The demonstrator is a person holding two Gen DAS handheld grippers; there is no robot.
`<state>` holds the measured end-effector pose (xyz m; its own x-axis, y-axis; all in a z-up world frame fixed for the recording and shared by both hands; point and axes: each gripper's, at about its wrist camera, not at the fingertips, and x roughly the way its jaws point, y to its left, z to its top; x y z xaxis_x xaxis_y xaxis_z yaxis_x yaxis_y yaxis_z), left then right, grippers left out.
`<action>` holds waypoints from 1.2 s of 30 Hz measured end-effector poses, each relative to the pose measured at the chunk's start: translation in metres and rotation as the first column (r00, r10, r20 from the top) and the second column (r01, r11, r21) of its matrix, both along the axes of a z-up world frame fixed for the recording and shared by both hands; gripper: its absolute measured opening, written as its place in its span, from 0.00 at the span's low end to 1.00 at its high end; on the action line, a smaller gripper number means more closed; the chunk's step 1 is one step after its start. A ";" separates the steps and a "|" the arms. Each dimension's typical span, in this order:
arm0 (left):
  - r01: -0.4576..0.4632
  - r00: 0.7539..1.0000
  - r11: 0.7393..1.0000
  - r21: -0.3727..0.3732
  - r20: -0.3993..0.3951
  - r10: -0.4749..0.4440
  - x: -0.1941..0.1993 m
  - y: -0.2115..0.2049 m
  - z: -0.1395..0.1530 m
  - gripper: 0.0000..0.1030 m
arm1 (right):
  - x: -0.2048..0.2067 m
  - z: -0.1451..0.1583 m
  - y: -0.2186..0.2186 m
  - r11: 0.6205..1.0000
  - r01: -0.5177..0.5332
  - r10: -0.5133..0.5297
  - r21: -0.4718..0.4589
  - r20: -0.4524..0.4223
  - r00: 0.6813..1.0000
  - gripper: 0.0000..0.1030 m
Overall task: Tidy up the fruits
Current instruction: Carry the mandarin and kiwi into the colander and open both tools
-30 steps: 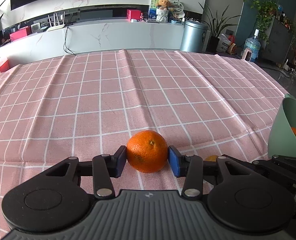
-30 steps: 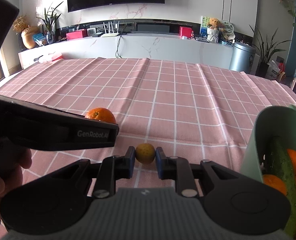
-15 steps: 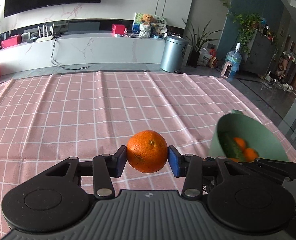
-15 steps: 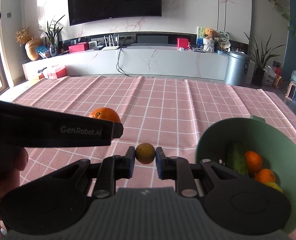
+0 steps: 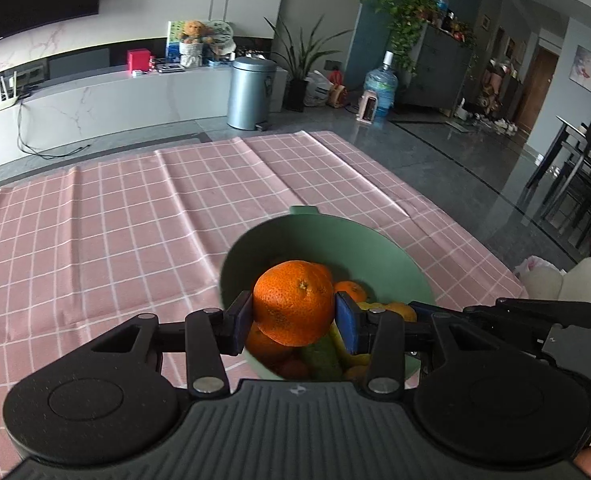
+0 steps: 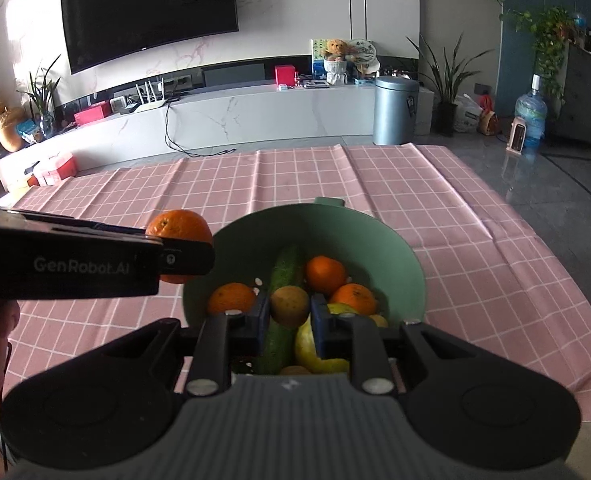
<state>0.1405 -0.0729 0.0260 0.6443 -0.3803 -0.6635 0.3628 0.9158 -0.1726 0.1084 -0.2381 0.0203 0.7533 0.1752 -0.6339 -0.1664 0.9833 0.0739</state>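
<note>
Left hand-held gripper [image 5: 294, 322]: I see it closed on 1 large orange [image 5: 293, 302], the blue pads pressing both sides. The fruit hangs above the near-left part of the green bowl [image 5: 395, 258], not touching what lies below.

Right hand-held gripper [image 6: 290, 317]: closed on 1 small brownish-yellow fruit [image 6: 290, 306], held over the middle of the same bowl [image 6: 409, 276], just above a cucumber [image 6: 285, 272].

Step in hand: I judge that both fruits are ready for release into the bowl.

How I would do it well: lower each fruit until it is near the pile, then open the jaws slowly, 1 hand at a time. The 2 tools are close together, so I would let the right one go first and draw it back. A high drop may make the orange roll or bounce against the rim.

Orange, right view [image 6: 178, 232]: it sits at the left rim, so I would bring it a little more inward before opening.

Bowl contents: the cucumber lying lengthwise, at least 3 oranges [image 6: 325, 274], 1 yellow fruit [image 6: 315, 350] at the near side. It is already quite full, I think, so new fruit may settle high.

Bench [image 6: 475, 240]: covered by a pink checked cloth; I see no loose fruit left on it.
</note>
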 end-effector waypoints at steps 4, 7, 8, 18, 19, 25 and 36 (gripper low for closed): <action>0.041 0.998 0.999 0.018 -0.052 -0.040 0.019 -0.024 -0.006 0.48 | 0.012 0.003 -0.019 0.997 0.004 -0.006 -0.083 -0.015 1.000 0.17; 0.071 0.994 0.997 0.019 -0.088 -0.069 0.033 -0.035 -0.014 0.48 | 0.024 -0.002 -0.028 0.993 -0.019 0.014 -0.113 -0.038 0.999 0.17; 0.081 0.992 0.997 0.022 -0.100 -0.078 0.037 -0.039 -0.017 0.48 | 0.027 -0.005 -0.029 0.991 -0.029 0.024 -0.131 -0.043 0.999 0.17; 0.143 0.972 0.982 0.121 -0.205 -0.116 0.061 -0.062 -0.040 0.48 | 0.058 -0.026 -0.025 0.966 -0.125 0.102 -0.225 -0.108 0.989 0.17; 0.145 0.971 0.981 0.125 -0.210 -0.117 0.063 -0.063 -0.041 0.48 | 0.062 -0.029 -0.025 0.965 -0.130 0.106 -0.229 -0.116 0.988 0.17; 0.157 0.965 0.978 0.138 -0.232 -0.123 0.075 -0.069 -0.047 0.48 | 0.073 -0.038 -0.024 0.961 -0.150 0.119 -0.232 -0.142 0.983 0.17; 0.167 0.960 0.975 0.145 -0.249 -0.128 0.079 -0.072 -0.054 0.49 | 0.078 -0.040 -0.026 0.963 -0.145 0.112 -0.228 -0.151 0.982 0.17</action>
<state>0.2193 -0.1444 -0.0282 0.4064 -0.3328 -0.8509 0.4629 0.8779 -0.1223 0.1866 -0.2644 -0.0199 0.6383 0.0975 -0.7636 -0.2973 0.9462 -0.1277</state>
